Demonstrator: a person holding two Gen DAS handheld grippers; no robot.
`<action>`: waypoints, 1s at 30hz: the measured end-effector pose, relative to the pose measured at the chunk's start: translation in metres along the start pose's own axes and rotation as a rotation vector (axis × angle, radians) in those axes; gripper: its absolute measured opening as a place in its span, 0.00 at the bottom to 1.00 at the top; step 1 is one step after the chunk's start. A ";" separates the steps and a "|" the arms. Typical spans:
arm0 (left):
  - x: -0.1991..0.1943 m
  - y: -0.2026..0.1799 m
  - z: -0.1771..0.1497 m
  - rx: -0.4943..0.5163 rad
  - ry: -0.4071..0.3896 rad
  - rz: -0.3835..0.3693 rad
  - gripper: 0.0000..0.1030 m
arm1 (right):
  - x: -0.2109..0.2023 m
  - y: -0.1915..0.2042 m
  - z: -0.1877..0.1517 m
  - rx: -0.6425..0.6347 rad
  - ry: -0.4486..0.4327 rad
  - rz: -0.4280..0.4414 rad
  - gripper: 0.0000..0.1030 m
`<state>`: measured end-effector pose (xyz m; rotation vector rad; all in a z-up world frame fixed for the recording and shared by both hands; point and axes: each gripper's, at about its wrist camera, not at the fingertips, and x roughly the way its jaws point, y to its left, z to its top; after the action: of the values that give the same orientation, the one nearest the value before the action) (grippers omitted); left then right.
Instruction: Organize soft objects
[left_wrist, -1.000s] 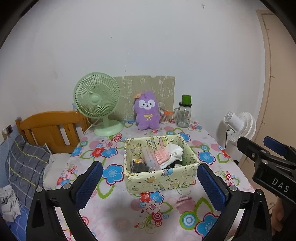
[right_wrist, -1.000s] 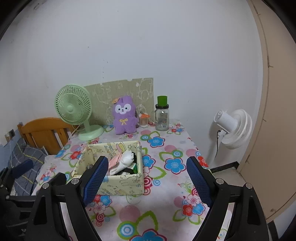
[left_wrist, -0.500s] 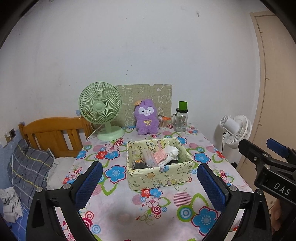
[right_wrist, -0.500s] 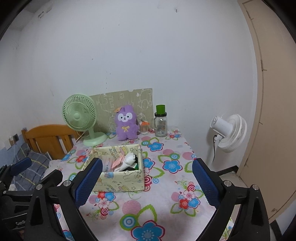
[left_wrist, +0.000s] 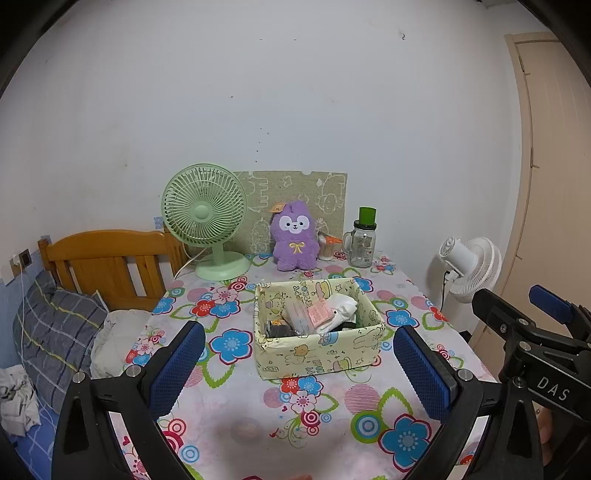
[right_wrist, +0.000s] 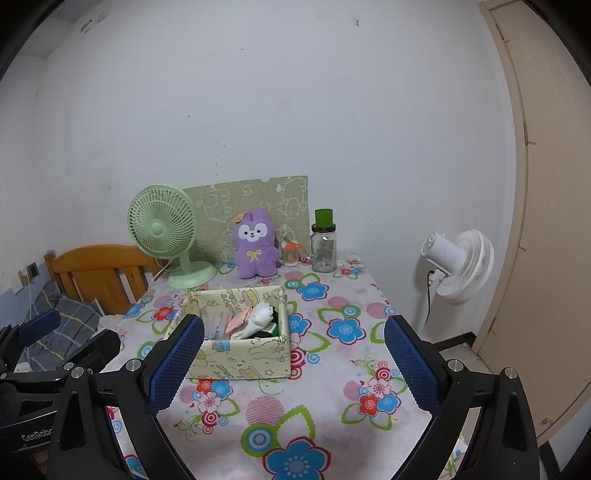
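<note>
Both wrist views look forward and slightly down from the near end of the flowered table (left_wrist: 240, 424), well back from its far wall. The left view sits left, with the patterned box (left_wrist: 317, 354) centred and the right gripper (left_wrist: 546, 332) at its right edge. The right view holds the box (right_wrist: 240, 354) left of centre, with the left gripper (right_wrist: 55, 343) at its left edge. Both share table, box and wall.
</note>
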<state>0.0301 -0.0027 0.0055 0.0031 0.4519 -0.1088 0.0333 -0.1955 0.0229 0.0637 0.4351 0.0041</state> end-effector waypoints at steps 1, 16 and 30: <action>0.000 0.001 0.000 0.000 -0.002 -0.001 1.00 | 0.000 0.000 0.000 0.001 -0.001 0.000 0.97; 0.000 0.001 0.001 0.000 -0.002 -0.002 1.00 | -0.001 0.001 0.001 -0.004 -0.001 -0.005 0.97; 0.001 0.001 0.001 0.001 -0.002 -0.004 1.00 | -0.001 0.000 0.002 -0.002 -0.005 -0.010 0.97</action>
<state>0.0313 -0.0016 0.0062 0.0028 0.4503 -0.1132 0.0333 -0.1960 0.0254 0.0597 0.4299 -0.0054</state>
